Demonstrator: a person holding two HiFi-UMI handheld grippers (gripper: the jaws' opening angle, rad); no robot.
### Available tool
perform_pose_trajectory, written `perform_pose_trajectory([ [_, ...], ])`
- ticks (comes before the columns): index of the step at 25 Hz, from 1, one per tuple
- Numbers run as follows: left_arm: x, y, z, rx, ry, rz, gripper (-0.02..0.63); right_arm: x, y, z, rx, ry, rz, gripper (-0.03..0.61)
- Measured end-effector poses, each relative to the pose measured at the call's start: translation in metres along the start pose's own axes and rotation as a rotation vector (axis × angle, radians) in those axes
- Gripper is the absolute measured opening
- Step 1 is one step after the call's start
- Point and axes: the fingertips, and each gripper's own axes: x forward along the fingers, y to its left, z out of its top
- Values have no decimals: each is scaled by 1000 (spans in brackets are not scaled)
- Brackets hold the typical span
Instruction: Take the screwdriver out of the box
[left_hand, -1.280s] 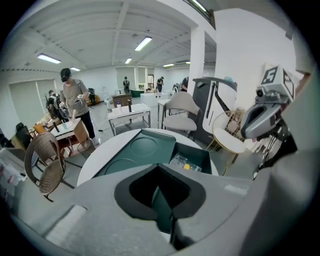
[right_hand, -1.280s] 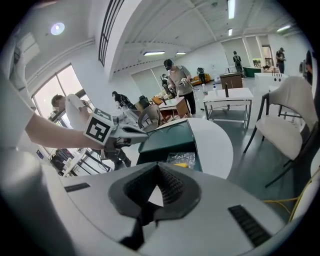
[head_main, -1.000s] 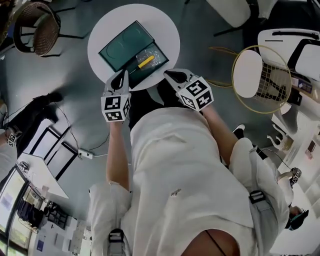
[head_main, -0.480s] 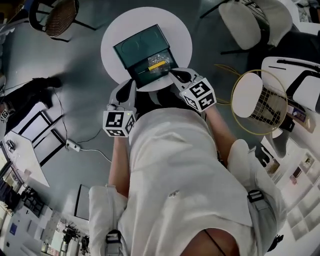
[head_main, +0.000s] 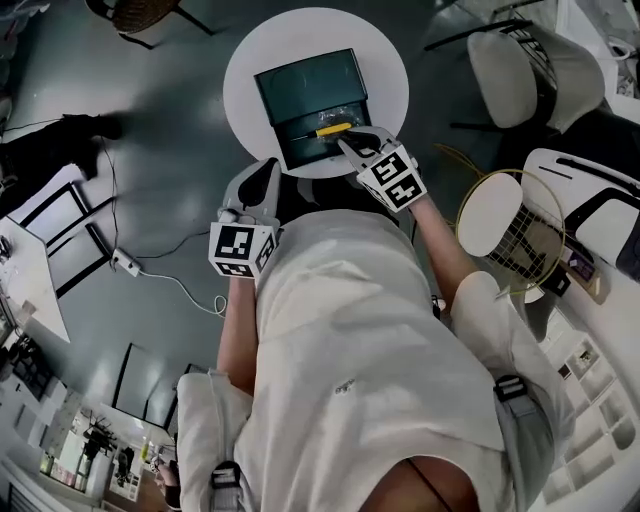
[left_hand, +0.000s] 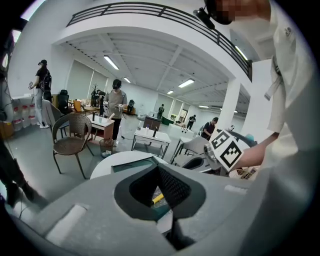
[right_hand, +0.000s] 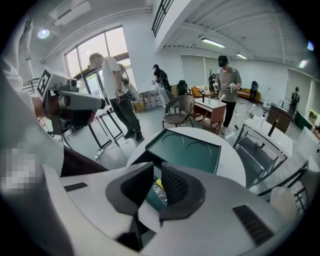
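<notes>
An open dark green box (head_main: 308, 85) lies on the round white table (head_main: 385, 60). In its near half the screwdriver (head_main: 333, 129), yellow-handled, rests on clear plastic. My right gripper (head_main: 352, 143) reaches over the box's near corner, right by the handle. Its jaws have just been opening and stand slightly apart with nothing gripped. In the right gripper view the screwdriver (right_hand: 158, 183) and the box (right_hand: 187, 150) show past the right gripper (right_hand: 156, 170). My left gripper (head_main: 268, 170) hangs off the table's near edge, shut and empty. The left gripper view shows the screwdriver (left_hand: 157, 198) beyond the left gripper (left_hand: 159, 167).
A white chair (head_main: 510, 65) and a round wire-framed stand (head_main: 510, 215) are to the right of the table. A wicker chair (head_main: 140, 12) is at the far left, and a cable (head_main: 160, 275) runs across the floor. Several people stand among tables in the background.
My right gripper has moved forward from the table's edge to the box's near corner beside the screwdriver. The left gripper has drawn back off the table's edge.
</notes>
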Motion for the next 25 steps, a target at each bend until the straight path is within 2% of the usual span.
perform_pose_trajectory([
  [6, -11, 17, -1, -25, -5, 51, 11, 37, 3, -16, -184, 143, 35, 81],
  [12, -18, 26, -8, -42, 12, 74, 10, 76, 2, -37, -327, 244, 49, 100],
  [19, -19, 33, -11, -46, 38, 93, 10, 106, -2, -68, -469, 381, 83, 121],
  [25, -18, 41, -14, -50, 55, 107, 10, 122, -5, -81, -547, 431, 99, 120],
])
